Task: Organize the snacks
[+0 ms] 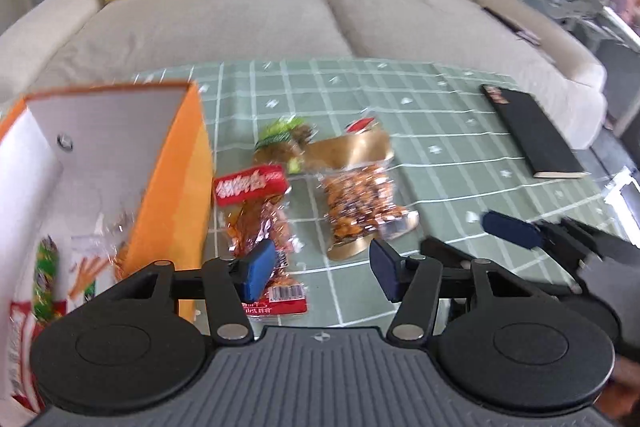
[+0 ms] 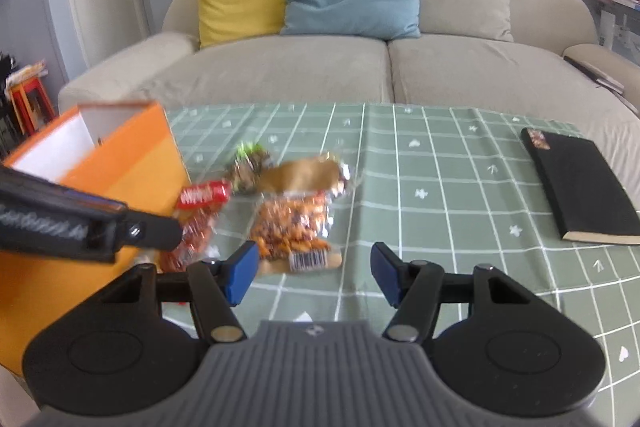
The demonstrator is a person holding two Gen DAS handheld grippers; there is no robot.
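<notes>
Three snack packets lie together on the green checked tablecloth: a red-labelled packet, a gold packet of nuts and a green-topped one. An open orange box stands to their left with several packets inside. My left gripper hangs open just above the near end of the red packet, nothing pressed between its pads. My right gripper is open too, empty, in front of the gold packet, to the right of the red one. The box is at the left there.
A black notebook lies on the cloth at the right. A beige sofa with yellow, blue and beige cushions stands right behind the table. The left tool's black finger crosses in front of the box. Cluttered shelves stand at the far right.
</notes>
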